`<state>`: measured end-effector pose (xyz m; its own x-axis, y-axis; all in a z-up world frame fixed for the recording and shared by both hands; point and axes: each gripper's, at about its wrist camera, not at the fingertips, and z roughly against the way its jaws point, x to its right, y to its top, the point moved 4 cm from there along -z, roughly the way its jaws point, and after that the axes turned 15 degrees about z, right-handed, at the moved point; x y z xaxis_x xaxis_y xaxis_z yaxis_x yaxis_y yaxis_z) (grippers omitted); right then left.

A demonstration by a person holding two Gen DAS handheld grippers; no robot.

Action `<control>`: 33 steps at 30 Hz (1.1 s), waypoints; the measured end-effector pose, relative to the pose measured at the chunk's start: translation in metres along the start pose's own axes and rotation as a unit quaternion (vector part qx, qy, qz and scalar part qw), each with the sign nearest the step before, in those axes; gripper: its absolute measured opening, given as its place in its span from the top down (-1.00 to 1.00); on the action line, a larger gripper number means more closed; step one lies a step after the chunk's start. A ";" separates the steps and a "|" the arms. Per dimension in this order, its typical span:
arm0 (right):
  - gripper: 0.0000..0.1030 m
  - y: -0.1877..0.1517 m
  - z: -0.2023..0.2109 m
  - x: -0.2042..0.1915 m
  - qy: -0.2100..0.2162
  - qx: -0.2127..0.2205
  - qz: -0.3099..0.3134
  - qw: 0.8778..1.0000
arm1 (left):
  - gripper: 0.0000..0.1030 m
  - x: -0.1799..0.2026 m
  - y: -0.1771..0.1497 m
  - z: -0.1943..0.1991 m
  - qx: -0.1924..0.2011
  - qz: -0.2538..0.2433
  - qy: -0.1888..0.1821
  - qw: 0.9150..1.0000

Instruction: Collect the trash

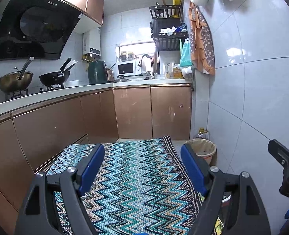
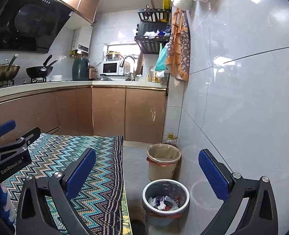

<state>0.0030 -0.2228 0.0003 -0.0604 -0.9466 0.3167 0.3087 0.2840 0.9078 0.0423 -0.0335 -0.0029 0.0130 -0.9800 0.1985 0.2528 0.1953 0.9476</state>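
Fingers of both grippers are spread wide, nothing held: left gripper (image 1: pixel 142 166) over the zigzag rug (image 1: pixel 136 176), right gripper (image 2: pixel 147 172) facing the steel-rimmed bin (image 2: pixel 165 201) w/ crumpled trash, by the tiled wall. Beige lined bin (image 2: pixel 163 161) sits just behind. Liner rim should be pinched at one edge, approached from above, bin kept upright.

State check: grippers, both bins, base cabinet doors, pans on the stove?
left gripper: open, empty
right gripper: open, empty
grey bin: lidless, holds crumpled trash
beige bin: lidless, lined with a bag, contents not visible
base cabinet doors: shut
brass wok: on the burner, no lid
black pan: on the burner, no lid
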 end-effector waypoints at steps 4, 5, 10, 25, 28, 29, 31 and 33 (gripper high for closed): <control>-0.99 0.001 0.001 0.000 0.000 0.002 0.001 1.000 | -0.54 0.001 0.000 0.000 0.001 0.000 0.000 1.000; -0.99 0.001 0.001 0.000 0.000 0.002 0.001 1.000 | -0.54 0.001 0.000 0.001 0.001 0.000 0.000 1.000; -0.99 0.000 0.001 0.001 0.001 0.002 0.001 1.000 | -0.54 0.001 0.000 0.001 0.002 0.000 0.000 1.000; -0.99 0.000 0.001 0.002 0.001 0.001 0.001 1.000 | -0.54 0.001 0.002 0.002 0.004 0.001 0.004 1.000; -0.99 0.000 0.001 0.001 0.002 0.001 0.001 1.000 | -0.54 0.001 0.001 0.002 0.003 0.001 0.004 1.000; -0.99 0.000 0.001 0.001 0.002 0.001 0.001 1.000 | -0.54 0.000 0.001 0.002 0.002 0.001 0.004 1.000; -0.99 -0.001 0.000 0.001 0.002 0.001 0.001 1.000 | -0.54 -0.001 0.001 0.002 0.002 0.001 0.003 1.000; -0.99 -0.001 0.000 0.001 0.002 0.001 0.001 1.000 | -0.54 0.000 0.001 0.002 0.003 0.001 0.004 1.000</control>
<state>0.0023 -0.2238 -0.0004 -0.0567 -0.9467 0.3172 0.3060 0.2859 0.9081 0.0404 -0.0326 -0.0010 0.0203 -0.9799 0.1985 0.2471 0.1973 0.9487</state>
